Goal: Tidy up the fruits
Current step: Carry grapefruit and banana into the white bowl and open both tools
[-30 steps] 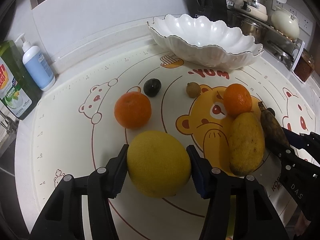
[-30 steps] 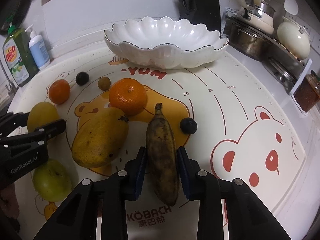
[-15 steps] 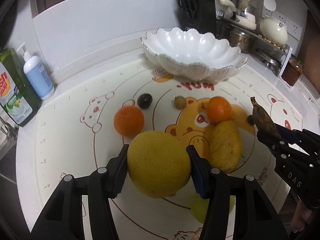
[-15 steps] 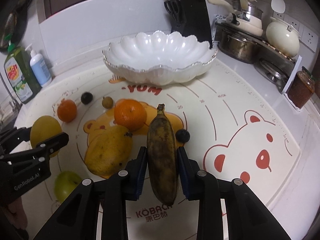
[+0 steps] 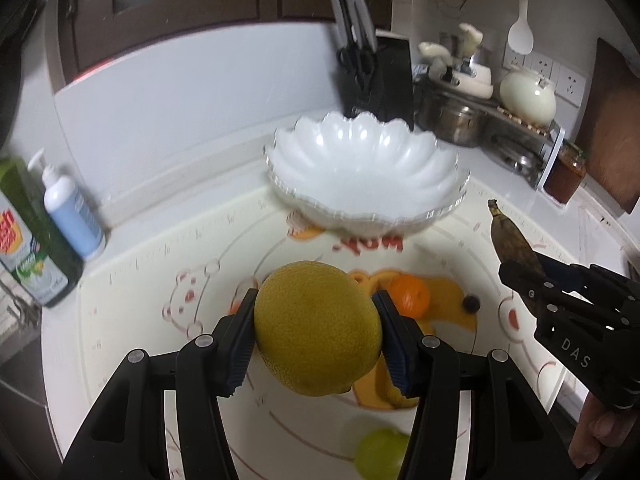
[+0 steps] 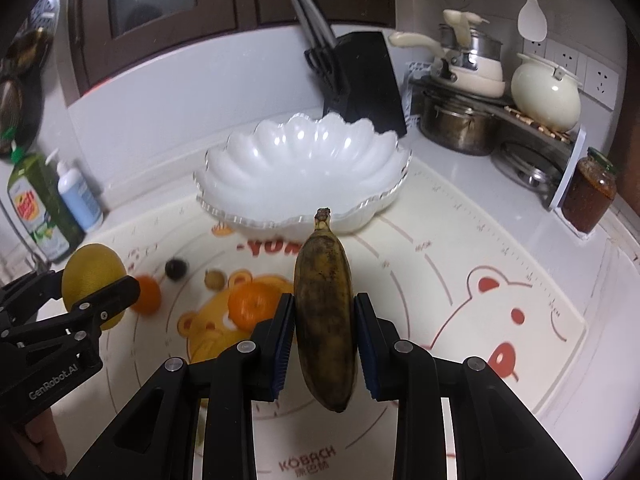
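My left gripper is shut on a large yellow citrus fruit and holds it high above the mat; the fruit also shows in the right wrist view. My right gripper is shut on a dark overripe banana, also lifted, stem pointing at the empty white scalloped bowl. The banana and bowl show in the left wrist view. On the bear mat lie an orange, a second orange, a dark plum, a small brown fruit, a green apple and a small dark fruit.
Soap bottles stand at the far left by the wall. A knife block stands behind the bowl. Pots and a kettle sit on a rack at the back right, with a red jar beside it.
Both grippers have risen well above the mat with their fruits and come closer to the bowl. The fruits left on the mat look smaller and lower.
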The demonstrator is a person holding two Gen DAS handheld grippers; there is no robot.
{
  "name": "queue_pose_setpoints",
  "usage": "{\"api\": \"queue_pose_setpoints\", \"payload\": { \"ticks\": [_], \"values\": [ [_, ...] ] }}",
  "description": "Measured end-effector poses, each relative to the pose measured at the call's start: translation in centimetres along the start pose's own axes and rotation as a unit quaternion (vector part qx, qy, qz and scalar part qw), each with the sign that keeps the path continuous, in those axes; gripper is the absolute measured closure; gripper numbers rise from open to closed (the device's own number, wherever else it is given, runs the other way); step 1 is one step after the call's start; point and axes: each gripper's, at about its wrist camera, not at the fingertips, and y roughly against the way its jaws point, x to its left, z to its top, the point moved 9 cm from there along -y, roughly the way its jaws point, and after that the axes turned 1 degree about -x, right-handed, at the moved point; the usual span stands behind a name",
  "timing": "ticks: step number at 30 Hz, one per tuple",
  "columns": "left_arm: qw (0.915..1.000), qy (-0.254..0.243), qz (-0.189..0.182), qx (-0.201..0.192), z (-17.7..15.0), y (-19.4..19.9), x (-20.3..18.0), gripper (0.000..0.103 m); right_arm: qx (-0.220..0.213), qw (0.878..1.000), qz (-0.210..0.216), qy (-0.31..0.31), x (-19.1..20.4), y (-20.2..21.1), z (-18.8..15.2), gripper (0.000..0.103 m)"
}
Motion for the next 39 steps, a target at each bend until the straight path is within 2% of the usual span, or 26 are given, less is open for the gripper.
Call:
{"api": "queue_pose_setpoints", "payload": {
  "ticks": [14,24,32,39],
  "values": [
    [0.9982,-0.024,-0.019,-0.051,8.5,-0.7,-1.0,0.048,-0.045,0.999,-0.017,-0.017,-2.2,-0.9,7.6,0.072],
    [0.9980,-0.019,-0.035,-0.049,13.2,-5.7,-1.1,0.048,-0.047,0.998,-0.022,-0.040,-3.7,-5.1,11.9,0.072],
    [0.9991,-0.016,-0.029,-0.025,14.7,-11.4,-0.5,0.048,-0.020,0.998,-0.027,-0.060,-5.0,-10.1,13.2,0.072],
    [0.9998,-0.005,-0.020,0.003,13.6,-15.2,0.1,0.047,0.010,0.997,-0.040,-0.063,-5.2,-13.2,12.2,0.072]
  ]
}}
